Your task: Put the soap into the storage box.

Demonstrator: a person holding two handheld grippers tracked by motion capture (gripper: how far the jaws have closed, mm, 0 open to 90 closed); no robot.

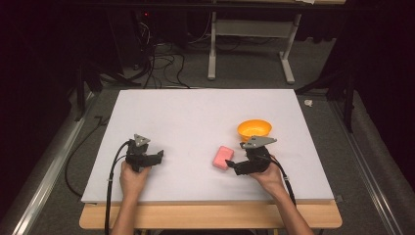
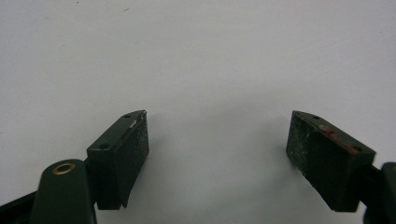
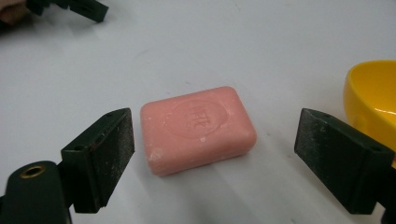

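A pink bar of soap (image 1: 223, 157) lies flat on the white table top (image 1: 195, 117), just left of my right gripper (image 1: 229, 165). In the right gripper view the soap (image 3: 198, 127) rests a little ahead of the two wide-apart jaws of that gripper (image 3: 212, 154), and neither pad touches it. An orange-yellow bowl (image 1: 254, 129) stands behind the right gripper, and its rim (image 3: 369, 100) shows at the right edge. My left gripper (image 1: 160, 155) rests at the front left of the table. Its jaws (image 2: 217, 144) stand open over bare white surface with nothing between them.
The white board covers a wooden table whose front edge (image 1: 210, 215) shows below it. Both forearms come in from the bottom. Cables (image 1: 161, 63) and a table frame (image 1: 249, 44) lie on the floor beyond the far edge. Metal rails run along both sides.
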